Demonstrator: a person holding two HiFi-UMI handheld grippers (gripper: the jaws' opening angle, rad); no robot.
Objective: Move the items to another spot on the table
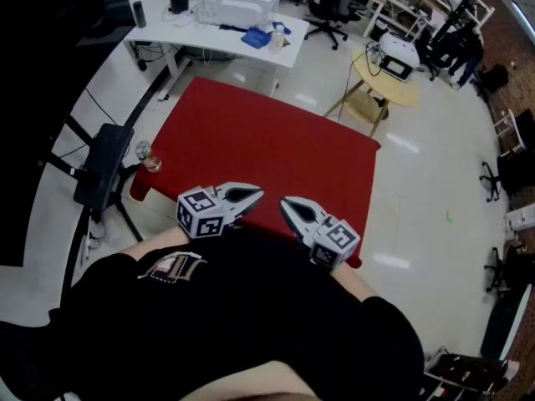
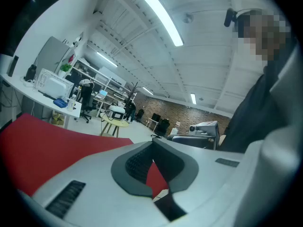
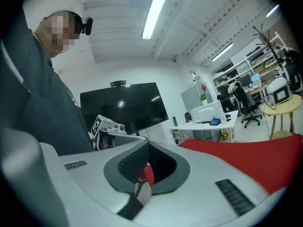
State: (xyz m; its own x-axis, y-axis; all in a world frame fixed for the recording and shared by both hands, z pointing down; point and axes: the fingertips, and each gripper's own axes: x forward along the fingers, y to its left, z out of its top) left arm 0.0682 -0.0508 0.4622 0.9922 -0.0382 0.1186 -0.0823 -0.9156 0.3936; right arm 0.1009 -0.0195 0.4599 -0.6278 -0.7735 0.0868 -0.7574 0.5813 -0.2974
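Observation:
The red table [image 1: 267, 140] has a bare top; no loose item lies on it in any view. Two small clear glasses [image 1: 147, 157] stand off its left corner. My left gripper [image 1: 251, 195] and right gripper [image 1: 288, 207] hover over the table's near edge, close to the person's body, tips pointing toward each other. Both are shut with nothing between the jaws. In the left gripper view the left gripper [image 2: 152, 143] has its jaws together above the red table [image 2: 52, 141]. The right gripper view shows the right gripper [image 3: 148, 144] likewise, with the left gripper's marker cube [image 3: 98, 125] beyond it.
A black chair [image 1: 104, 161] stands at the table's left side. Behind it is a white desk [image 1: 213, 32] with a white appliance [image 1: 238, 2] and a blue cloth [image 1: 257, 37]. A round wooden table [image 1: 384, 86] stands at the back right.

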